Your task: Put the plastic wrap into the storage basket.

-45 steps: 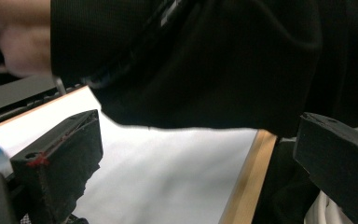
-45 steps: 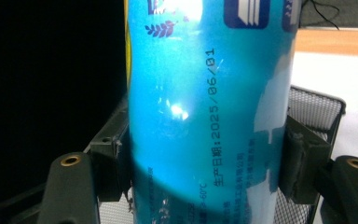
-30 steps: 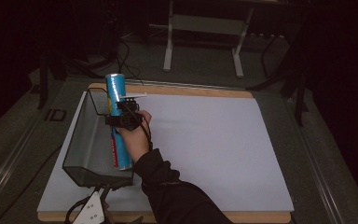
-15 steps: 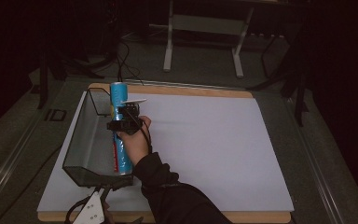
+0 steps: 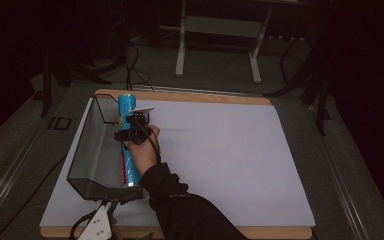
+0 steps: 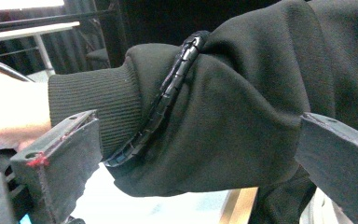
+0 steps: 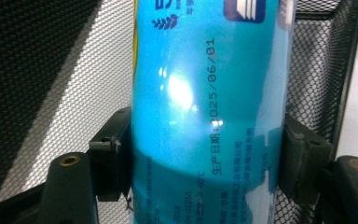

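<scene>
Since a second ago our right gripper, its jaws pinching the blue can, has sunk; the can now stands lower, inside the mesh basket at its far end. Release seems next. The left gripper stays spread.
</scene>
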Motion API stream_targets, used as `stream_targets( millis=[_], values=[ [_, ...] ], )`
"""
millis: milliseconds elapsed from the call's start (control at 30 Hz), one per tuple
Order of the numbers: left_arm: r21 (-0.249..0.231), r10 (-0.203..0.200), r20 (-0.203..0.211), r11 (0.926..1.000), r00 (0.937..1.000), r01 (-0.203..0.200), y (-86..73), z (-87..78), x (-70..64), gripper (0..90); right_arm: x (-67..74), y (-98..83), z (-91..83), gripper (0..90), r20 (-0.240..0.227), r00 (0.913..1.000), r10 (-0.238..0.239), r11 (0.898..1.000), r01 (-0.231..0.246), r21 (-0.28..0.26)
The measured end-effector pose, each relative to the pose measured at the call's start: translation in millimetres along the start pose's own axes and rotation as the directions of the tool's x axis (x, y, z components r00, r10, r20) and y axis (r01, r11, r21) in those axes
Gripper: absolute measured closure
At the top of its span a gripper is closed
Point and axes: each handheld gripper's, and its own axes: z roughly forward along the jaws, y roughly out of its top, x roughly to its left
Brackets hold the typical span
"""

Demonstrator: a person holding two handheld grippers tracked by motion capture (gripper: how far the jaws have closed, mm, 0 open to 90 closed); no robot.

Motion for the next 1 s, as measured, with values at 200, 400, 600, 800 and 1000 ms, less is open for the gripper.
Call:
stream_targets(
  millis=[200,400,600,800,1000],
  values=[
    [0.002,-0.001,0.002,1.0,1.0,0.001,0.1,0.4,-0.3,1.9,0.3,1.3,0.4,30.2,0.007,0.9996,-0.027,1.0,0.027,0.012],
    [0.005,0.001,0.003,1.0,1.0,-0.001,0.1,1.2,-0.6,2.0,-1.8,1.4,0.5,28.8,-0.01,0.9976,-0.068,0.998,0.068,0.01],
    [0.006,-0.001,0.004,1.0,1.0,0.001,0.0,1.1,-0.3,1.9,-5.9,4.3,-1.6,26.5,-0.049,0.9936,-0.102,0.994,0.104,0.029],
    [0.006,-0.003,0.008,1.0,1.0,0.003,0.0,1.3,-0.5,2.0,-8.1,9.0,-16.6,18.1,-0.055,0.9804,-0.189,0.982,0.187,-0.038],
    [0.009,-0.001,0.009,1.0,1.0,0.001,0.1,2.3,-1.3,1.9,-14.2,11.8,-37.6,13.1,-0.029,0.953,-0.302,0.949,0.297,-0.102]
  ],
)
